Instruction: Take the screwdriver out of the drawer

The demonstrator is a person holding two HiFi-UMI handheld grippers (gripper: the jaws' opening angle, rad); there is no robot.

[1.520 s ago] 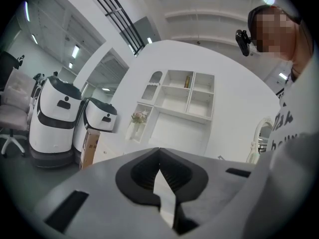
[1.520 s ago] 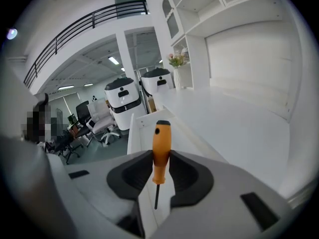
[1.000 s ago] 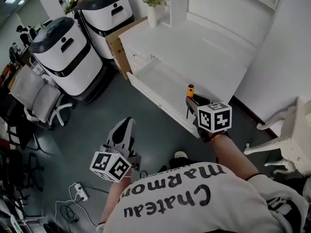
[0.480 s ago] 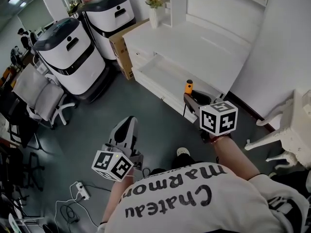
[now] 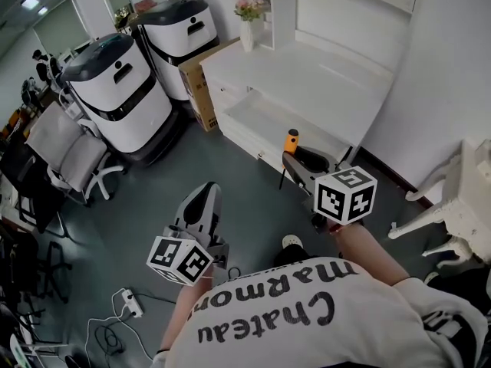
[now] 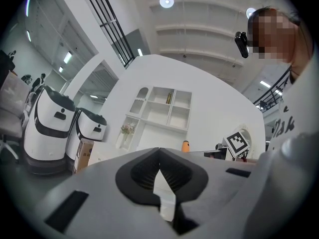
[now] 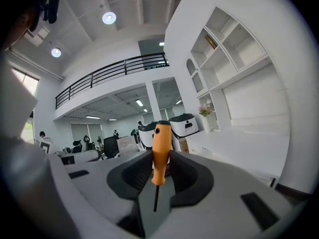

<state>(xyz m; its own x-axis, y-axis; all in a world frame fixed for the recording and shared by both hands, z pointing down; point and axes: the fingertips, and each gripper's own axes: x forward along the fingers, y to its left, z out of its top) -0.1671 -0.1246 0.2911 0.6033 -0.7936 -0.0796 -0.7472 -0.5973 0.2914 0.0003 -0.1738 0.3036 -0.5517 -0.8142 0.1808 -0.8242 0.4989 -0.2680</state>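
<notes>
The screwdriver (image 7: 161,153) has an orange handle and a thin dark shaft, and stands upright between the jaws of my right gripper (image 7: 160,159), which is shut on its handle. In the head view the orange handle (image 5: 291,140) pokes up from my right gripper (image 5: 295,159), held in the air in front of the open white drawer (image 5: 272,121). My left gripper (image 5: 205,198) hangs lower, over the grey floor, with its jaws shut and nothing between them (image 6: 159,156). The drawer's inside looks bare from here.
A white desk (image 5: 307,75) with the drawer stands against the wall, a vase of flowers (image 5: 248,21) on its far corner. Two white and black machines (image 5: 123,90) and a cardboard box (image 5: 197,83) stand to the left. A white chair (image 5: 449,221) is at the right, grey office chairs (image 5: 61,156) at the left.
My right gripper has risen and drawn back from the drawer with the screwdriver in it. The left gripper has shifted a little, and the whole view has moved back from the desk.
</notes>
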